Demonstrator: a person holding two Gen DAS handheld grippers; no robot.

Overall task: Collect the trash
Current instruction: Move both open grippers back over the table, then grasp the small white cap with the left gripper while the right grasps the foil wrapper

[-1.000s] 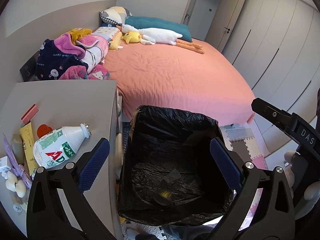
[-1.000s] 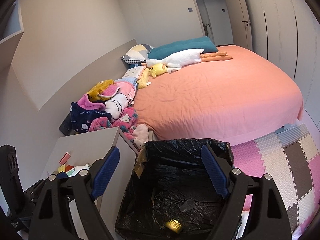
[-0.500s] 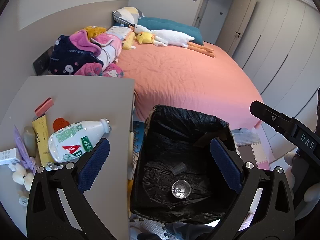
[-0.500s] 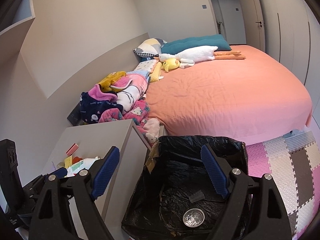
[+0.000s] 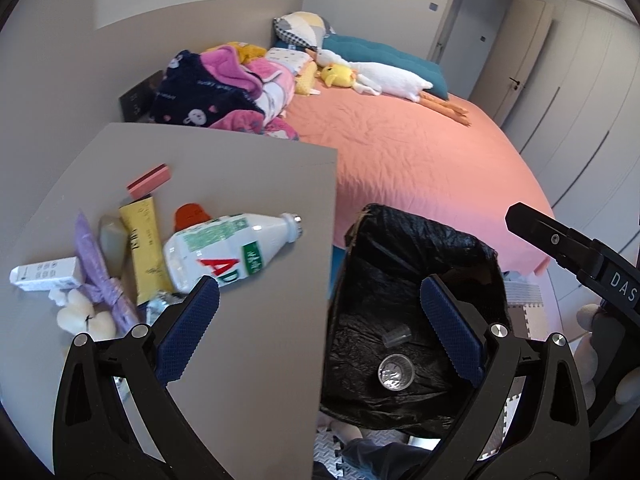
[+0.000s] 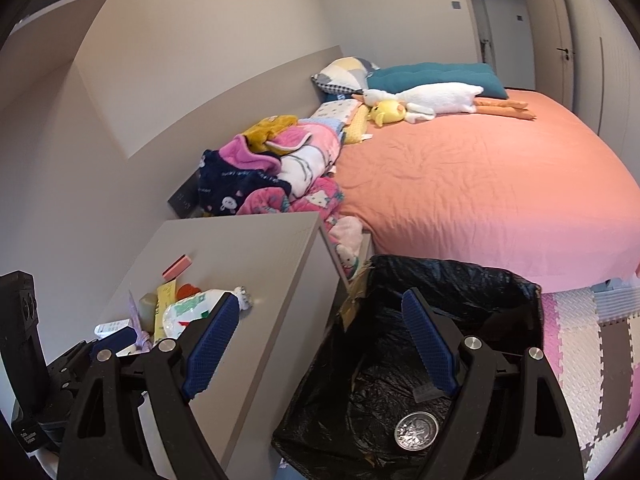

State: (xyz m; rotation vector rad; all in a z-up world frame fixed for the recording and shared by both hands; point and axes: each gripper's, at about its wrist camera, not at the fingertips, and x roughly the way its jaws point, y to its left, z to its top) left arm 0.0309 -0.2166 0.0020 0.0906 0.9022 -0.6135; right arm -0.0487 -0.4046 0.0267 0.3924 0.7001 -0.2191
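Note:
A bin lined with a black bag [image 5: 452, 248] [image 6: 460, 276] stands between the grey nightstand [image 5: 256, 176] [image 6: 256, 248] and the bed. Inside lie a clear plastic cup [image 5: 396, 372] [image 6: 416, 434] and a small clear piece [image 5: 397, 335]. On the nightstand lie a white AD bottle [image 5: 228, 252] [image 6: 192, 308], a yellow tube [image 5: 146, 248], a red cap [image 5: 191, 214], a pink block [image 5: 149, 180], a white box [image 5: 44, 278], a purple wrapper [image 5: 94, 264] and foil [image 5: 160, 302]. My left gripper [image 5: 320, 328] is open and empty over the nightstand edge and bin. My right gripper [image 6: 320, 344] is open and empty likewise.
The bed with an orange sheet [image 5: 420, 168] lies beyond the bin, with piled clothes [image 5: 224, 88] and plush toys [image 5: 380, 76] at its head. Foam floor mats [image 6: 584, 344] lie right of the bin. The right gripper's body [image 5: 592, 264] shows at the left wrist view's right edge.
Both grippers have swung left, bringing more of the nightstand into view. A clear cup that was falling a second ago now rests in the bin's bottom.

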